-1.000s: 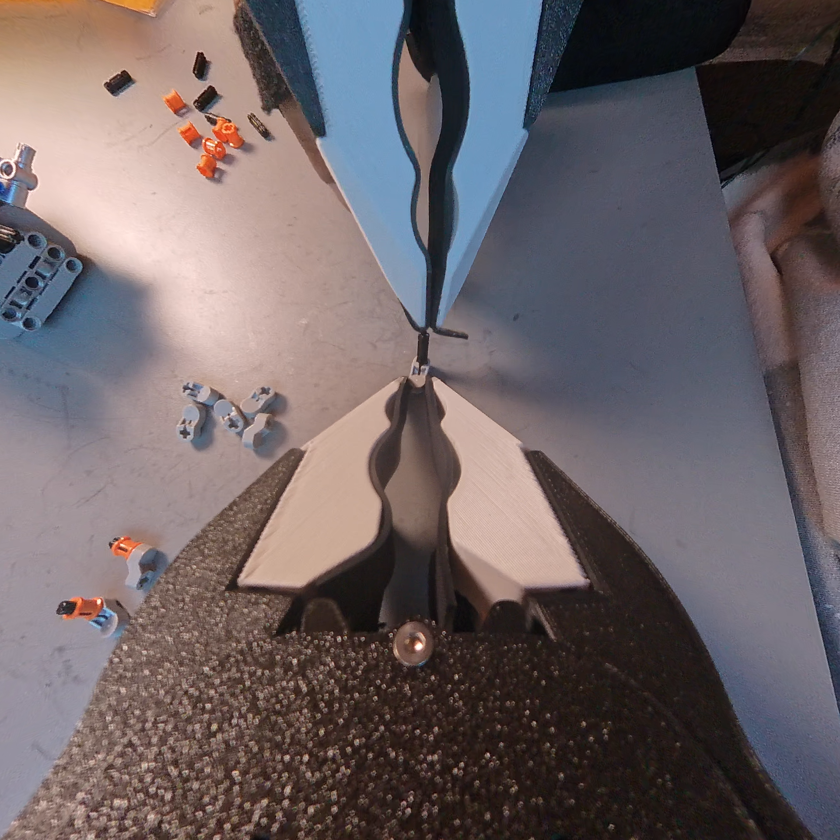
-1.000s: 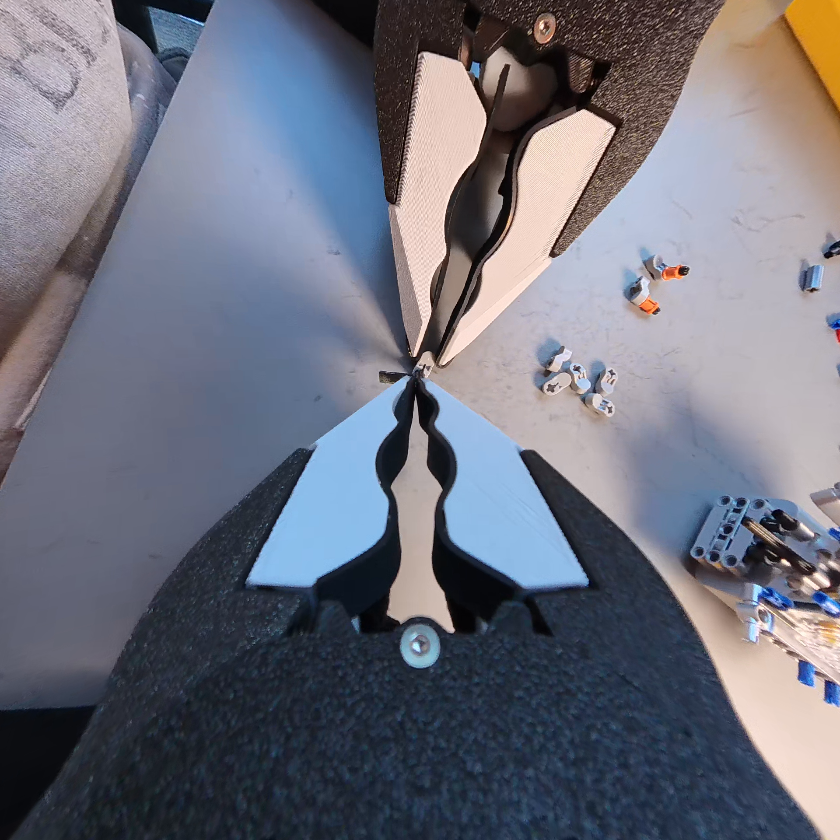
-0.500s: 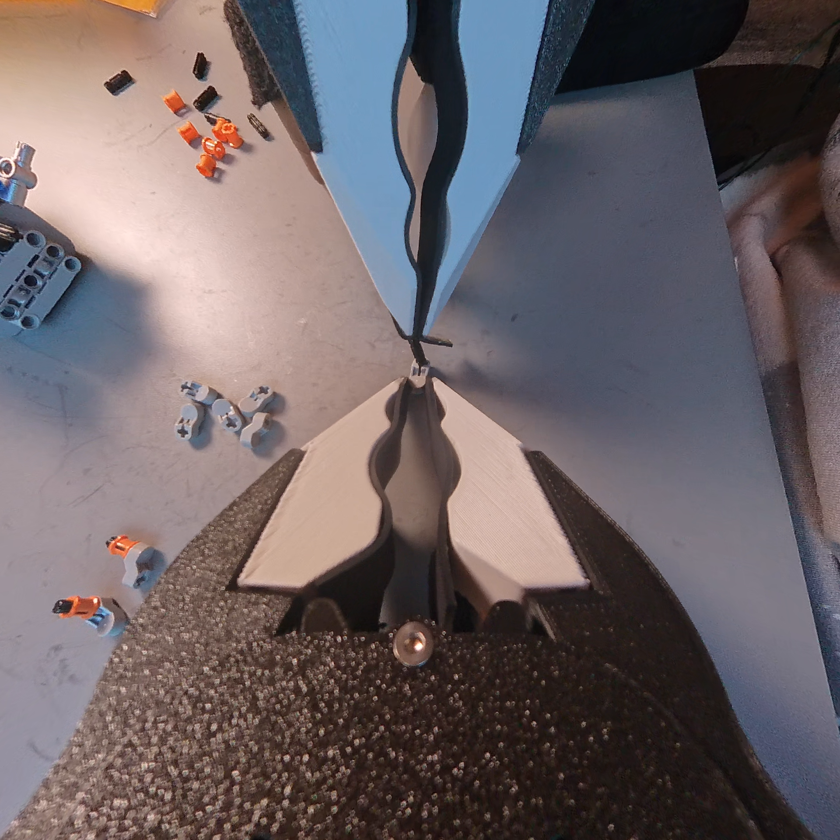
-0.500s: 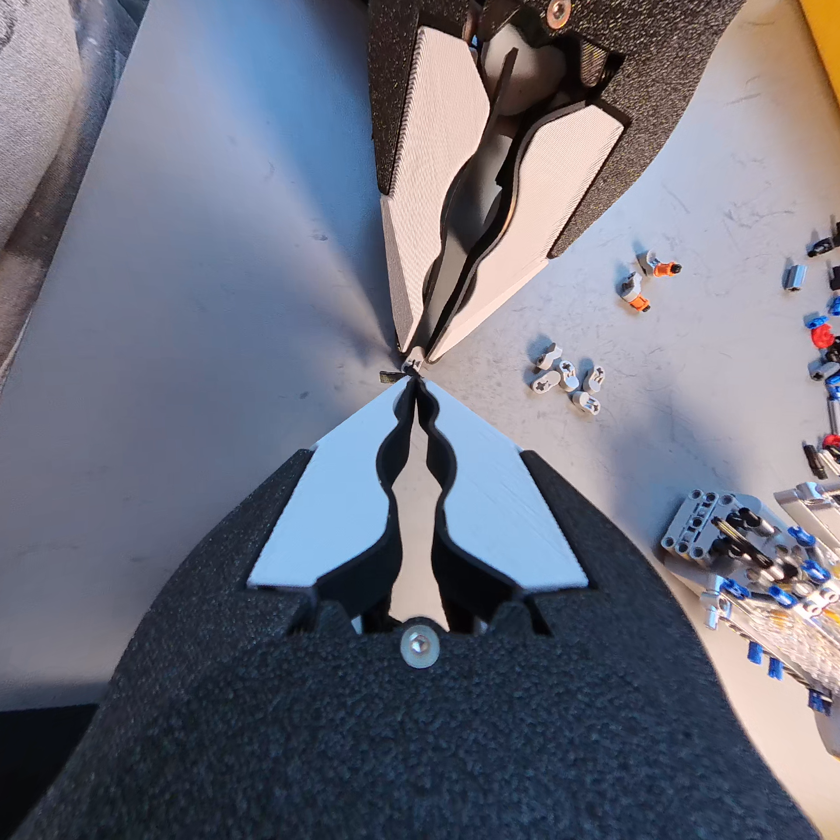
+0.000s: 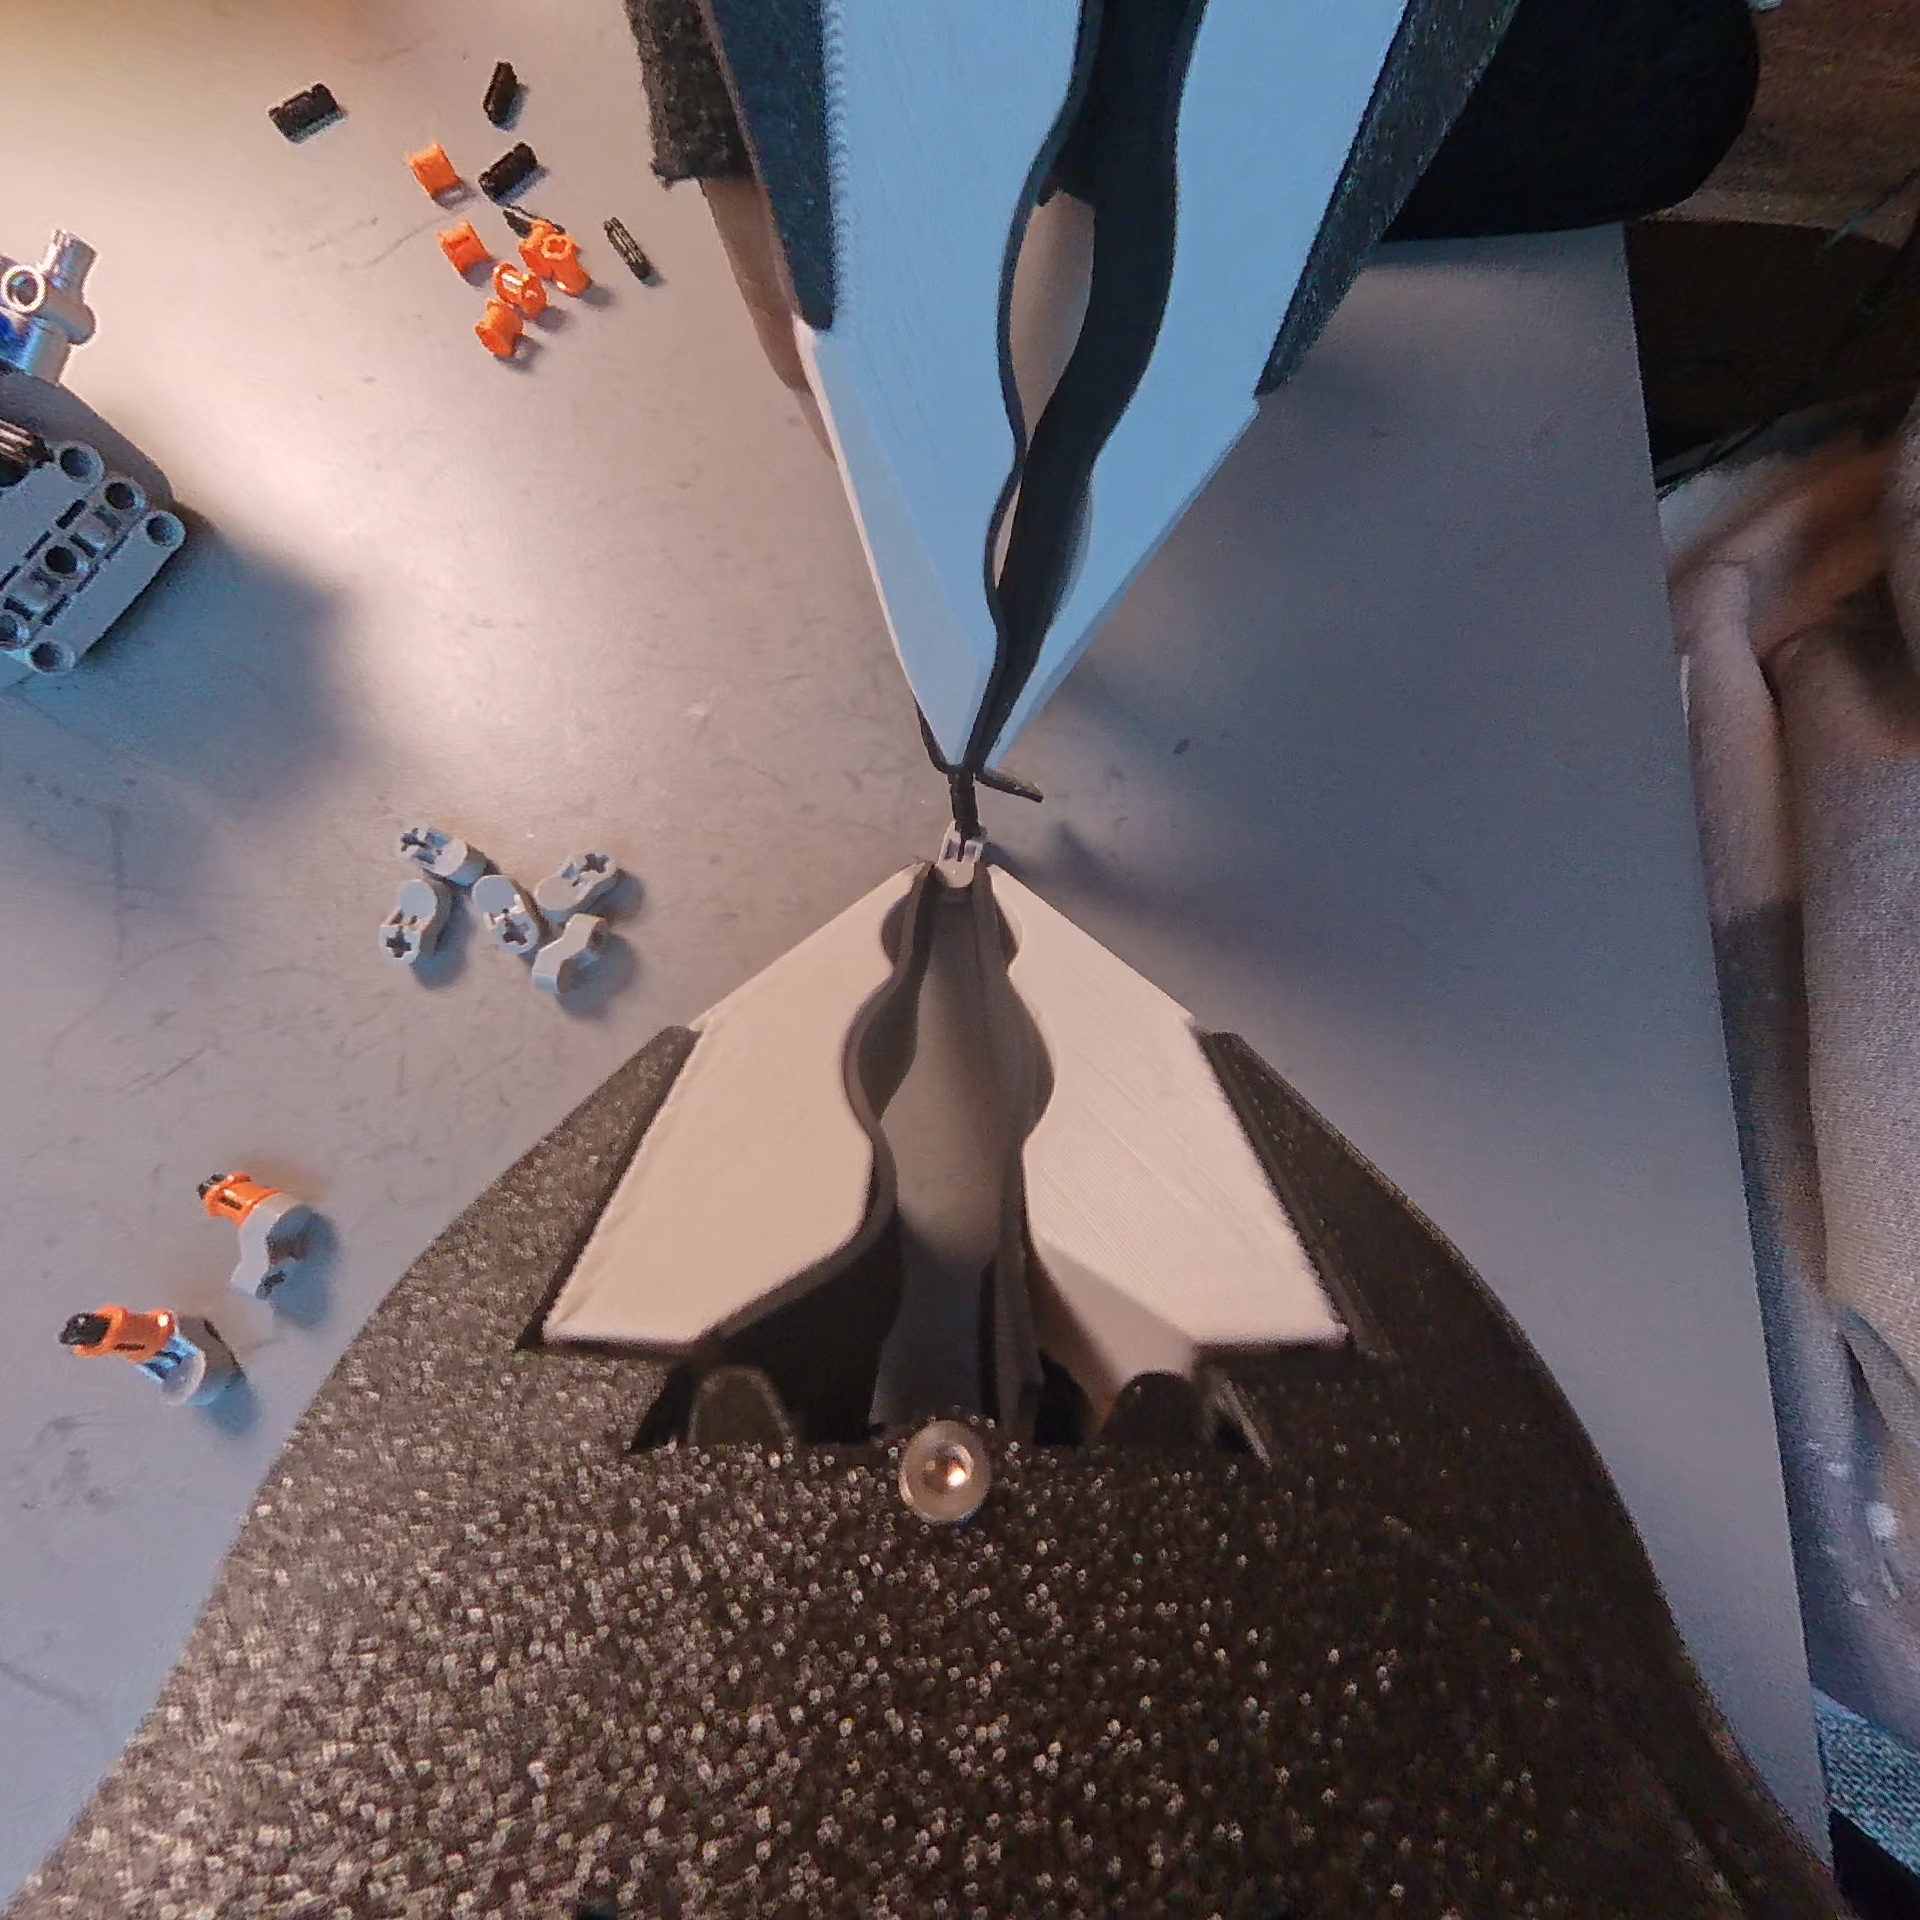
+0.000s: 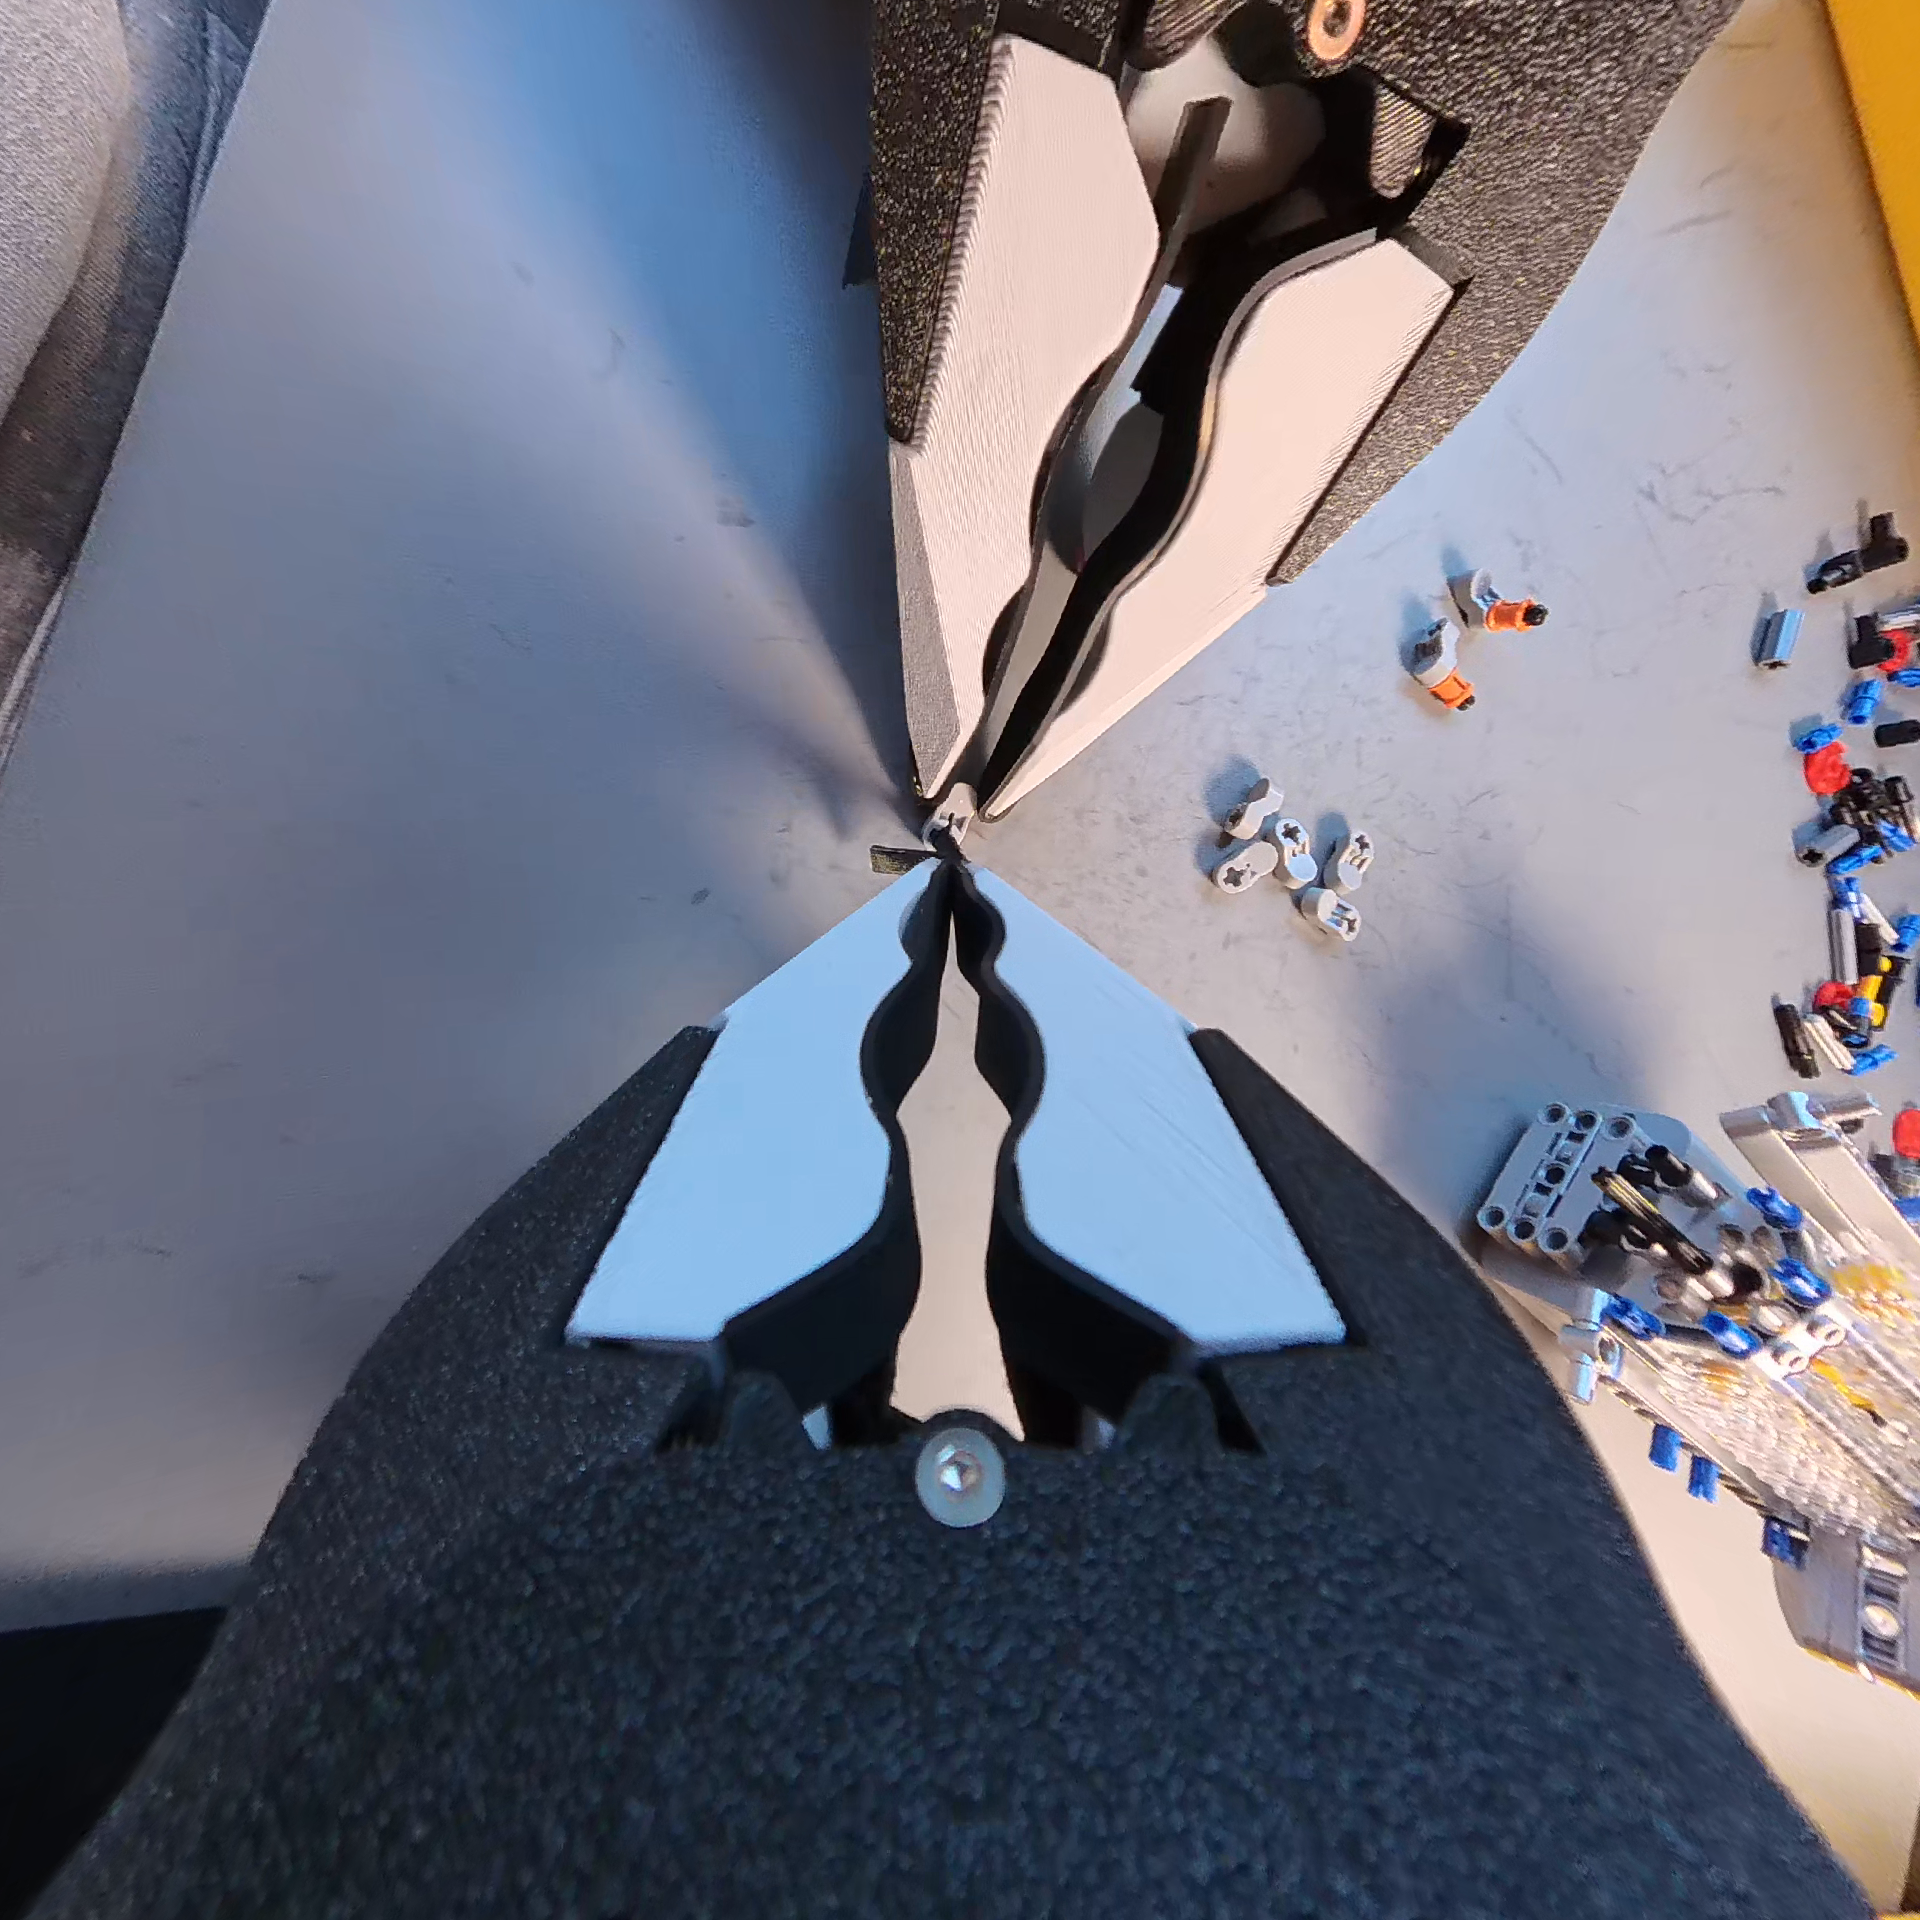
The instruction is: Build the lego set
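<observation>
The small grey connector [image 5: 958, 844] sits pinched in your left gripper [image 5: 956, 868], tip to tip with the black pin [image 5: 964, 795] clamped in your right gripper [image 6: 951, 871].

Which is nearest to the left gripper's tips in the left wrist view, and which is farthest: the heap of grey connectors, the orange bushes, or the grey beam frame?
From the left gripper:
1. Grey connectors, just left of the tips.
2. Orange bushes, upper left.
3. Grey beam frame, at the far left edge.

Grey connectors [image 5: 506, 921] left; table [image 5: 1299, 935] right bare.
</observation>
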A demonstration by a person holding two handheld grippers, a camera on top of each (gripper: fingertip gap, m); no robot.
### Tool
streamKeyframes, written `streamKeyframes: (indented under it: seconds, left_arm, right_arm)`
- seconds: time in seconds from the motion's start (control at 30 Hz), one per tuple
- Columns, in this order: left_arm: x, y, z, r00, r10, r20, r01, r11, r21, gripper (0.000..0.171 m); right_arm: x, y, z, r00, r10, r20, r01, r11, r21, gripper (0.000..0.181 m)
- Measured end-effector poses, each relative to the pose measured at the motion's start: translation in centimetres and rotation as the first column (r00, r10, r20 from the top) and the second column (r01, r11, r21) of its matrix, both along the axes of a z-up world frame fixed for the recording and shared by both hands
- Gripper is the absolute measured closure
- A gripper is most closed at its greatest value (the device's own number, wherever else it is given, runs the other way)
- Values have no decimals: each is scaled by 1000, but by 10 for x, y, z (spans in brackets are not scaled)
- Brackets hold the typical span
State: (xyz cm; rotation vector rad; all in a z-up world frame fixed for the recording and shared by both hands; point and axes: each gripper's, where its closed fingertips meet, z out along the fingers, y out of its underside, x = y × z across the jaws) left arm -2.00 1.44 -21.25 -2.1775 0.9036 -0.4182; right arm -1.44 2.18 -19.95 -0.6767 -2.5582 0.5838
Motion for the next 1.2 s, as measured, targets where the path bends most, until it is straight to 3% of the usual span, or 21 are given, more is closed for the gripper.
streamKeyframes:
  seconds: [0.93, 1.07, 1.2]
  left_arm:
    - [1, 1, 0, 999, 37, 1, -37, 999, -12, 168]
    - [1, 1, 0, 999, 34, -3, -34, 999, -10, 167]
    - [0, 2, 0, 999, 41, -2, -41, 999, -6, 167]
  right_arm:
    - [-2, -1, -2, 1000, 0, 18, -2, 989, 150, 181]
    - [-6, 2, 0, 998, -45, -49, 46, 999, 22, 181]
    - [-17, 12, 41, 969, -183, -164, 132, 951, -280, 166]
